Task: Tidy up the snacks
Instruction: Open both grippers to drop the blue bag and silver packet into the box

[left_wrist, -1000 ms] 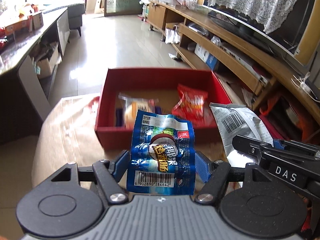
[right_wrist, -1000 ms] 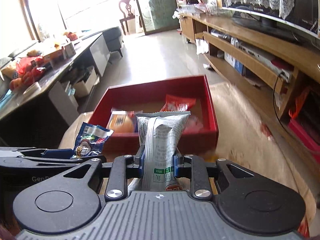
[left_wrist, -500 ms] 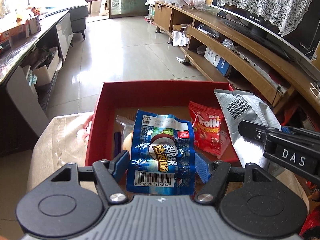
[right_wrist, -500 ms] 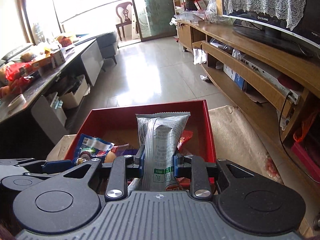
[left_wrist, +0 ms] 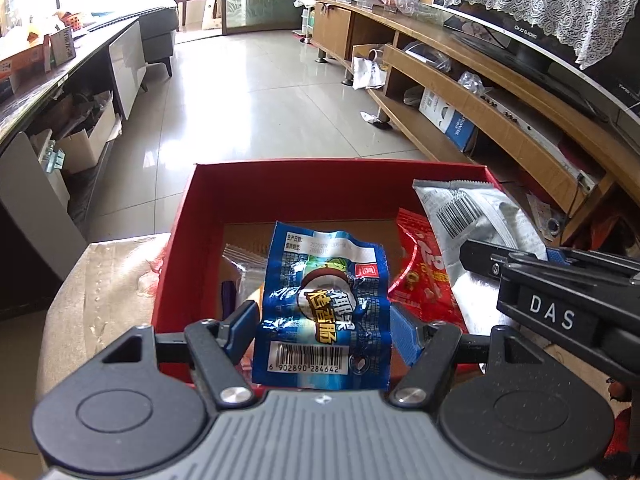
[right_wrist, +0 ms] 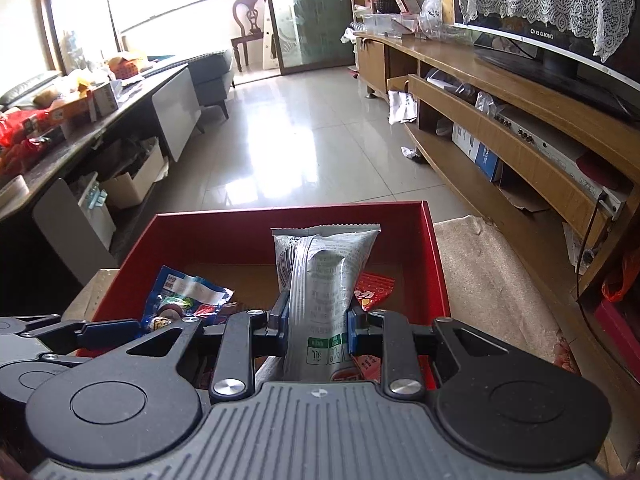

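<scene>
A blue snack packet (left_wrist: 326, 308) with a barcode stands upright between the pads of my left gripper (left_wrist: 324, 326), which is shut on it over the near part of the red box (left_wrist: 336, 184). My right gripper (right_wrist: 318, 320) is shut on a tall silver-grey packet (right_wrist: 320, 276), also over the box. That silver packet (left_wrist: 476, 220) and the right gripper's black body show at the right of the left wrist view. The blue packet (right_wrist: 184, 292) shows at the left of the right wrist view. Inside the box lie a red sweets bag (left_wrist: 424, 280) and a clear wrapped snack (left_wrist: 244, 264).
The red box (right_wrist: 292, 224) rests on a beige cloth-covered table (left_wrist: 104, 280). A long wooden TV cabinet (right_wrist: 520, 136) runs along the right. A dark cluttered counter (right_wrist: 80, 128) stands to the left, with tiled floor (right_wrist: 300, 144) between them.
Both grippers have moved forward and down with their packets, from in front of the red box to over its inside. The box now fills more of each view.
</scene>
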